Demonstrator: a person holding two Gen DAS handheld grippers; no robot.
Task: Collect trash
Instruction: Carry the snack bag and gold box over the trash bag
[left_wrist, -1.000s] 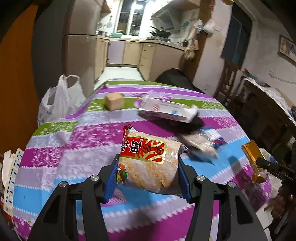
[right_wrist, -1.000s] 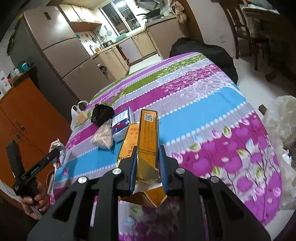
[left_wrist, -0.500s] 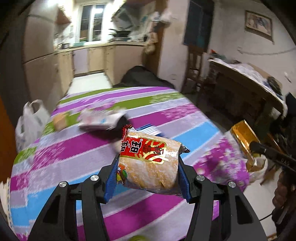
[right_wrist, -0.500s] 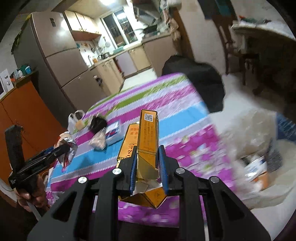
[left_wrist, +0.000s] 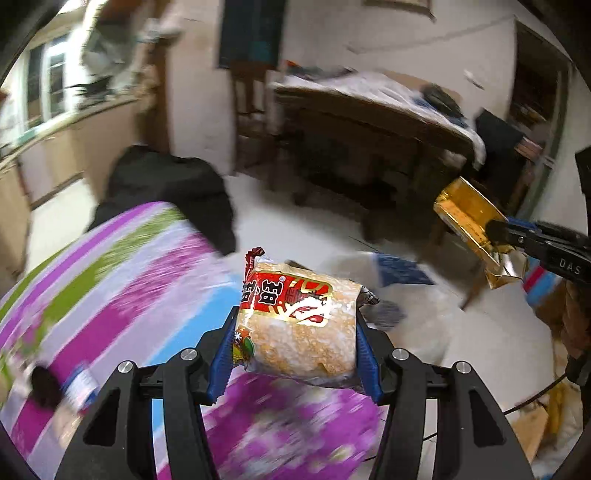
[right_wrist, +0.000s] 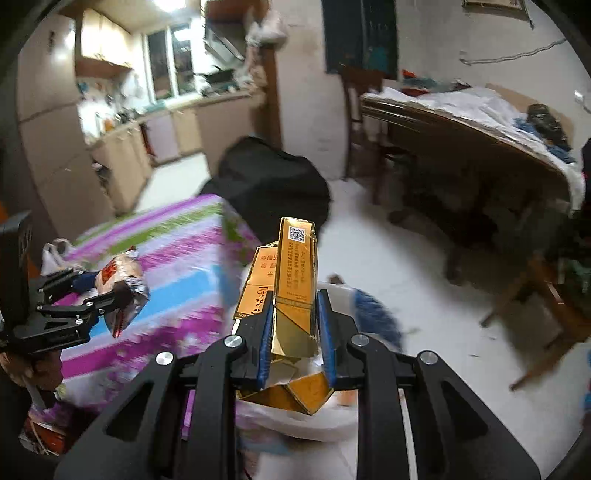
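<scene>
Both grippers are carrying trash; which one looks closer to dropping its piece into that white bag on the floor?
Probably the right. The right gripper, clamped on the gold box, sits almost over the white bag. The left gripper, clamped on the snack packet, is above the table edge.

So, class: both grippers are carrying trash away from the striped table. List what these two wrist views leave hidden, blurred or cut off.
- Left wrist view: tablecloth pattern and the small items at its left edge are smeared by motion blur.
- Right wrist view: the white bag on the floor is mostly hidden behind the gold carton and right gripper; its contents cannot be read.
- Snack packet: its underside is hidden by the left gripper.
</scene>
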